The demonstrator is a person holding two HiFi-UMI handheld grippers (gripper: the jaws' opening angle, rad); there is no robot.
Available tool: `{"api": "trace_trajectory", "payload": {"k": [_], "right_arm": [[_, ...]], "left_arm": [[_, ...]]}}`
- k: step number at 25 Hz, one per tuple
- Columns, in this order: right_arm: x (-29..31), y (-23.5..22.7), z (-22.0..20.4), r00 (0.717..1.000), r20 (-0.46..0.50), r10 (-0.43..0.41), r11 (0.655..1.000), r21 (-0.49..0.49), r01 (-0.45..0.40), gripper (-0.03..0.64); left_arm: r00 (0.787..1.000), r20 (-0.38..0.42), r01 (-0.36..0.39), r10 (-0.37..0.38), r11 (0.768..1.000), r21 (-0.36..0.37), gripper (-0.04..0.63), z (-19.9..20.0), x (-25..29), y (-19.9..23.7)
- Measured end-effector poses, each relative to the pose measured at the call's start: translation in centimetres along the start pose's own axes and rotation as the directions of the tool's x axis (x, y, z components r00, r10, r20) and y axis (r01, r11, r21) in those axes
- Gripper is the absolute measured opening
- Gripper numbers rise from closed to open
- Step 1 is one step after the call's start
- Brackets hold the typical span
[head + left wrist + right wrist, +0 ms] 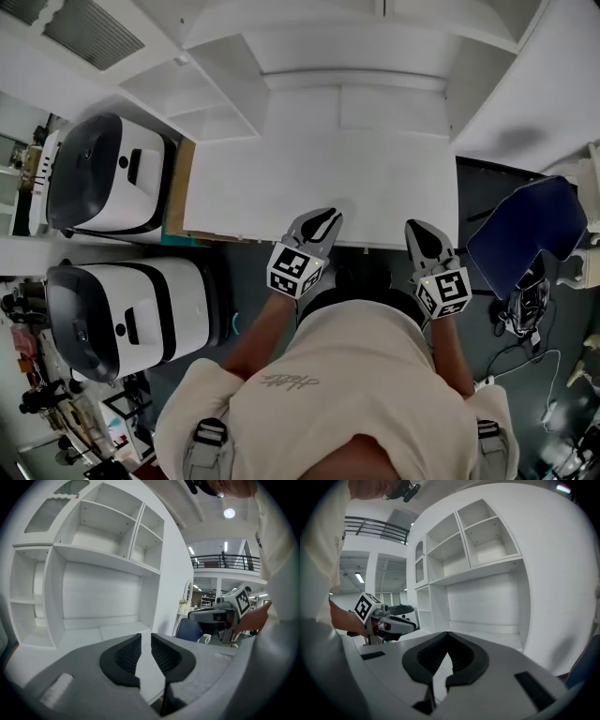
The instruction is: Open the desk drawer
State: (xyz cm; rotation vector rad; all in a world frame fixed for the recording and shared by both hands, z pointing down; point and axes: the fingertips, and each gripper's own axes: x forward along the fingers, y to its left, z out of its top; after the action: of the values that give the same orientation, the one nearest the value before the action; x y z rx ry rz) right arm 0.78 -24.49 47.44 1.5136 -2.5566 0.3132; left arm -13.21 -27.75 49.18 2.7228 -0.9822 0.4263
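The white desk (319, 169) lies below me, its front edge (375, 246) just ahead of both grippers. No drawer front or handle shows in any view; it is hidden under the desktop. My left gripper (322, 223) hovers over the front edge near the middle, its jaws a narrow gap apart with nothing between them (146, 637). My right gripper (420, 236) hangs at the edge further right, its tips meeting, holding nothing (448, 637). Each gripper view shows the other gripper off to the side: the right gripper (211, 615) and the left gripper (389, 620).
A white hutch with open shelves (225, 84) stands on the back of the desk. Two white-and-black machines (103, 173) (122, 319) sit on the floor at the left. A blue chair (530, 230) and cables (525, 309) are at the right.
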Motion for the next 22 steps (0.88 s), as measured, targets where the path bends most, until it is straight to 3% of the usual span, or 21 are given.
{"api": "trace_trajectory", "payload": {"k": [2,9,14,22], "right_arm": [[-0.4,-0.1,-0.3,1.0,0.001,0.003,1.0,0.01,-0.003,0.002],[-1.7,-1.5,-0.5,1.0,-0.004,0.012,1.0,-0.001,-0.012,0.002],[-1.8,-2.7,-1.8,0.999,-0.034,0.03,0.999,0.018,-0.029,0.002],[-2.8,-4.0,-5.4,0.992,-0.123,0.009,1.0,-0.005,-0.009,0.002]], "left_arm": [[1.0,-0.009,-0.013,0.013,1.0,-0.009,0.1,-0.5,-0.1,0.1],[0.996,-0.062,-0.063,0.059,0.996,-0.07,0.1,-3.3,0.0,0.0],[0.987,-0.163,-0.017,-0.004,0.992,-0.125,0.1,-7.5,2.0,-1.6],[0.948,-0.312,0.002,-0.067,0.979,-0.204,0.1,-15.4,3.9,-4.3]]}}
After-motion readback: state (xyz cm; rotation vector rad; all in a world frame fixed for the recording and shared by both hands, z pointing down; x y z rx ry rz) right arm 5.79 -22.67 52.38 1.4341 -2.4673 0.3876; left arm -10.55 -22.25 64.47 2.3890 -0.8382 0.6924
